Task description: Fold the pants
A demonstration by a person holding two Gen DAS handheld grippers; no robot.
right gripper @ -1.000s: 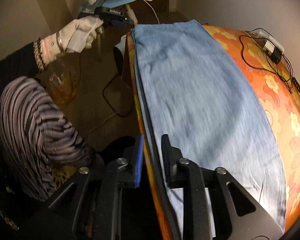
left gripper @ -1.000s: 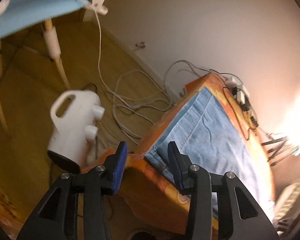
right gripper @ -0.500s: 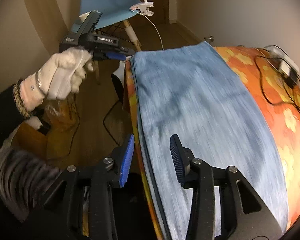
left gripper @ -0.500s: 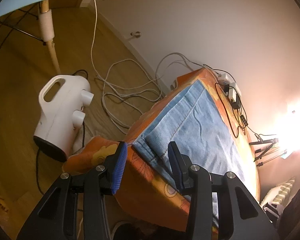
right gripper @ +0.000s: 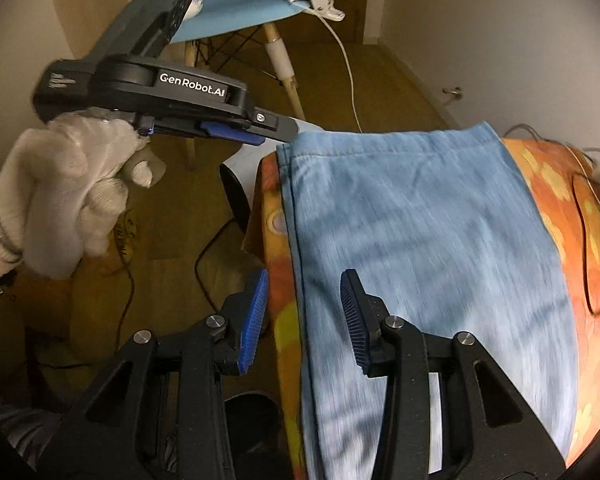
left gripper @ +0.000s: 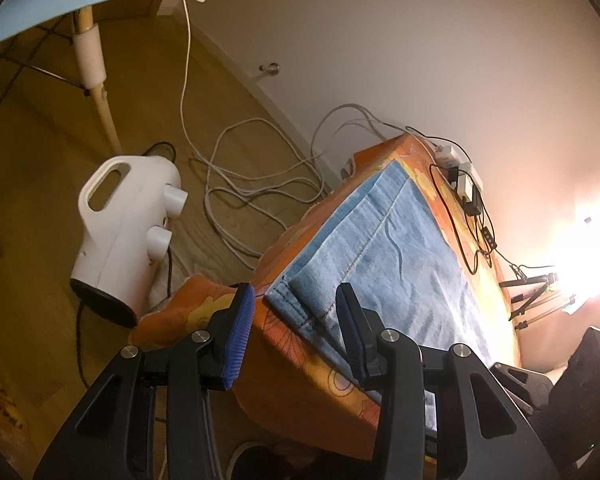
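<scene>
The jeans (right gripper: 420,240) lie flat on the orange table (right gripper: 560,208), long axis running up-frame. The left gripper (left gripper: 296,328), spread and empty, frames their lower-left corner; the right gripper (right gripper: 304,312), just widened, straddles their edge.

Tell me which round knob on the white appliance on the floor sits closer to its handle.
The upper knob on the white appliance: it sits just right of the handle opening, while the lower knob is further down the body.
</scene>
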